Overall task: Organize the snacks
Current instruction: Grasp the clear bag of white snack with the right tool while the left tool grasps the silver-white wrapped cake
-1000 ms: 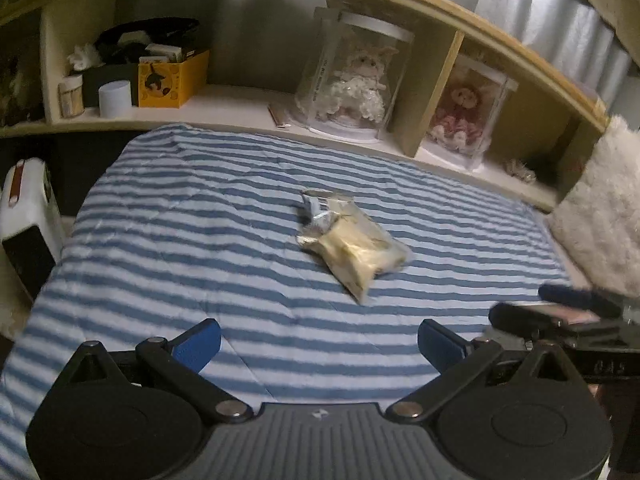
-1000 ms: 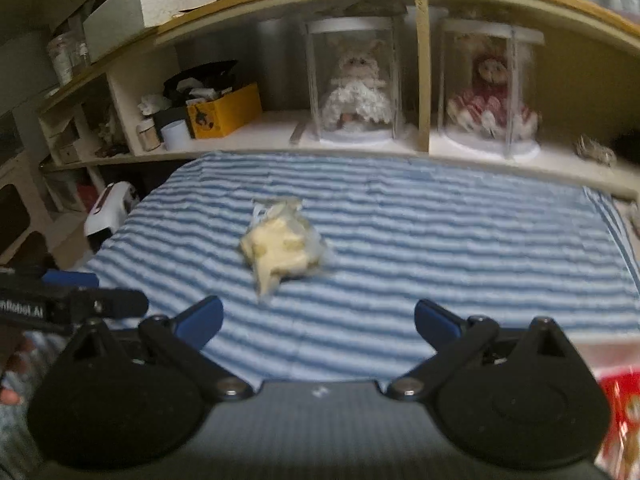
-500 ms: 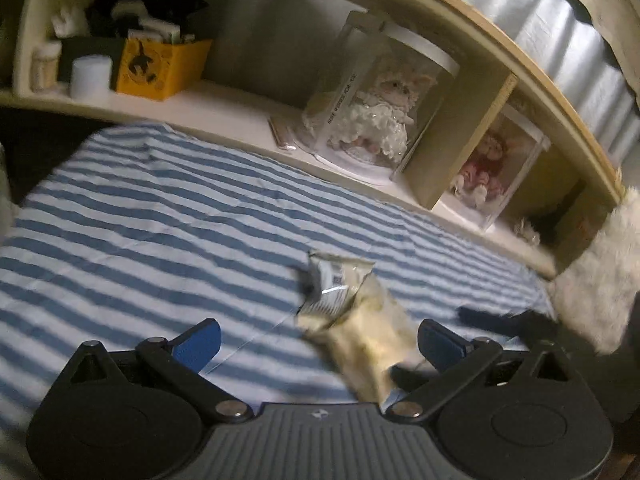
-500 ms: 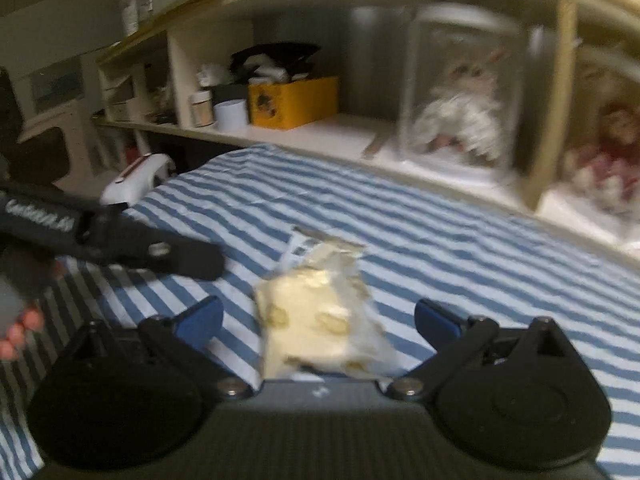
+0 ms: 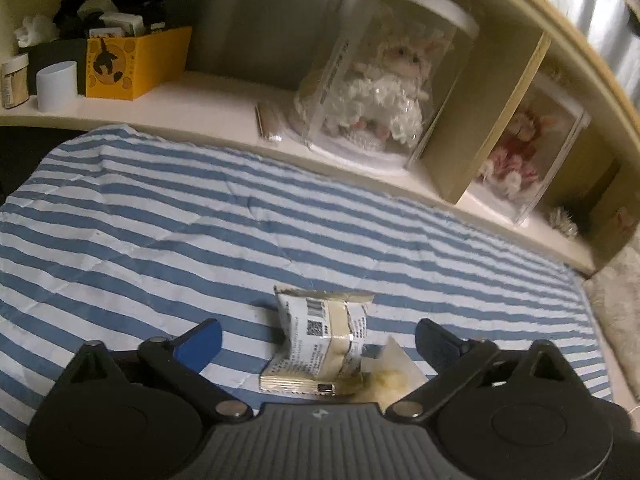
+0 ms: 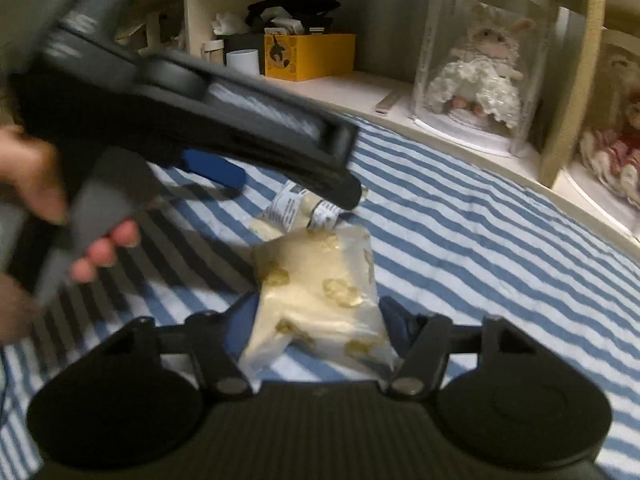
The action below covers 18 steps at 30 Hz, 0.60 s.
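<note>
A: On the blue-and-white striped bedcover, two snack packets lie together. Left wrist view: a white printed packet with barcode and small print lies between the spread blue fingertips of the left gripper, neither tip touching it. The fingers stand wide apart and hold nothing.

B: And the second packet?

A: Right wrist view: a clear bag of pale yellow snack pieces lies between the two fingers of the right gripper. Both blue tips sit against the bag's sides, drawn in on it; the bag's far end rests on the bedcover. In the left wrist view only a corner of this bag shows, just right of the printed packet and touching it.

B: How do the two tools stand to each other?

A: Right wrist view: the left gripper crosses the upper left of the frame, blurred, its dark body over the printed packet. A hand grasps its handle at the left edge.

B: What lies behind?

A: A cream shelf runs along the far edge of the bedcover. It carries a yellow box, a white cup and a small jar at left, and two clear cases, one with a doll in white, one with a doll in red. A wooden divider stands between the cases.
</note>
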Motion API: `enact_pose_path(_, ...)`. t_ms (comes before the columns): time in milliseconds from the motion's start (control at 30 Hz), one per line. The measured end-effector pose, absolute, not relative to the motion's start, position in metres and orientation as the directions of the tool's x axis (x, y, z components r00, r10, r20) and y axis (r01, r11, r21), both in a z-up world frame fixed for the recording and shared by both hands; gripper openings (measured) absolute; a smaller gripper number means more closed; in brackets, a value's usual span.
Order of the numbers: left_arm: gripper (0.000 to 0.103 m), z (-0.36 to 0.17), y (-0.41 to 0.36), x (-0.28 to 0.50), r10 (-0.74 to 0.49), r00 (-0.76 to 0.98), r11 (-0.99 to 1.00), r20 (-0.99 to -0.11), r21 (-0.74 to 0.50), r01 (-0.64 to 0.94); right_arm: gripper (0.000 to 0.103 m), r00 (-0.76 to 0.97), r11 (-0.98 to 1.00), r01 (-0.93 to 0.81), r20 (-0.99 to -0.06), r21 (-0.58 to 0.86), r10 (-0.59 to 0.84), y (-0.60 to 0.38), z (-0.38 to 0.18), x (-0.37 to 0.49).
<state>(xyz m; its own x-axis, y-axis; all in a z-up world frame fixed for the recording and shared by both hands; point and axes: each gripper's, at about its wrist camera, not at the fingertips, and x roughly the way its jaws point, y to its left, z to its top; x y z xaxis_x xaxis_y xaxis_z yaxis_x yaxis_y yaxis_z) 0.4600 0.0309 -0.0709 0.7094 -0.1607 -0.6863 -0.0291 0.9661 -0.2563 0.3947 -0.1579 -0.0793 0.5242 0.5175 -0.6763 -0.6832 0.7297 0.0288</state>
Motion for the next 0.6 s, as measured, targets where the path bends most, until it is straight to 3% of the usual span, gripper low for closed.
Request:
enact_pose_path(100, 0.082, -0.078, 0.019, 0.464, -0.135, 0.688, 0.978, -0.713, -0.209, -0.024, 0.068, 0.526, 0.730, -0.683, -0.679, 0.021, 0.512, -0.164, -0.079, 0.380)
enact_pose_path(200, 0.054, -0.080, 0.008, 0.465, -0.082, 0.685, 0.990, -0.724, -0.140, -0.030, 0.066, 0.515, 0.732, -0.680, -0.681, 0.045, 0.520, -0.170, -0.078, 0.369)
enact_pose_path(600, 0.049, -0.048, 0.012, 0.421, -0.072, 0.728, 0.991, -0.682, -0.130, -0.025, 0.055, 0.525, 0.764, -0.638, -0.668, 0.102, 0.527, -0.182, -0.066, 0.344)
